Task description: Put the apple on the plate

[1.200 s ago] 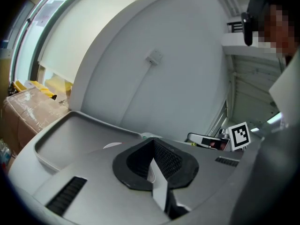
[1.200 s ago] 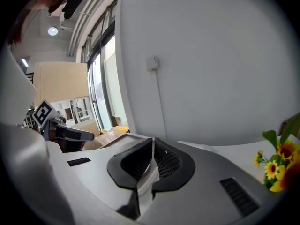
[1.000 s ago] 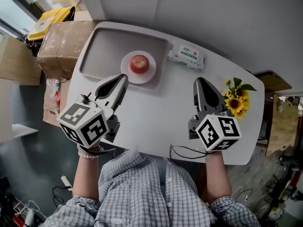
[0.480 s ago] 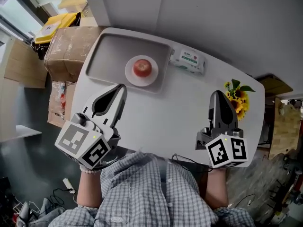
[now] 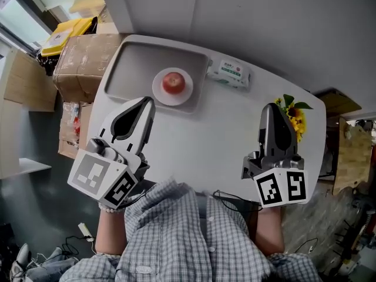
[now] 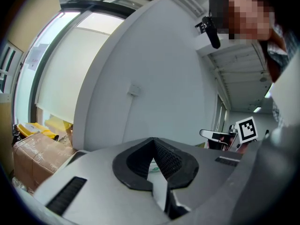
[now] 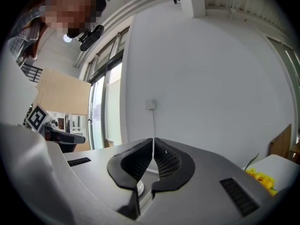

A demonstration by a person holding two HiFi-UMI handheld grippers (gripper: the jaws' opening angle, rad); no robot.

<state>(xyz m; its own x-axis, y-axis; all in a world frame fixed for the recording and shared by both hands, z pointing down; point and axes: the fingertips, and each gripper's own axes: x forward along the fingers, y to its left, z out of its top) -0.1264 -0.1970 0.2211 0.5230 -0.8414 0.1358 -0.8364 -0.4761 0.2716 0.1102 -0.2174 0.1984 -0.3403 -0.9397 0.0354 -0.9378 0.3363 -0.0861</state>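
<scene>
A red apple [image 5: 173,82] rests on a small white plate [image 5: 159,93], which stands in a grey tray [image 5: 126,69] at the table's far left. My left gripper [image 5: 148,102] hovers just in front of the tray, jaws shut and empty, its tip near the plate's edge. Over the table's right side, my right gripper [image 5: 271,107] is also shut with nothing held, tip beside the sunflowers [image 5: 295,117]. In the left gripper view the jaws [image 6: 153,150] meet at the tip; in the right gripper view the jaws [image 7: 153,143] are pressed together too. Neither gripper view shows the apple.
A white wipes packet [image 5: 229,72] lies right of the tray. Cardboard boxes [image 5: 76,60] and a yellow item [image 5: 64,31] stand left of the white table [image 5: 211,140]. A grey wall runs behind. A black cable [image 5: 226,195] hangs at the near edge.
Both grippers have drawn back toward the person from the tray. The right one shifted rightward next to the sunflowers. The apple and plate have not moved.
</scene>
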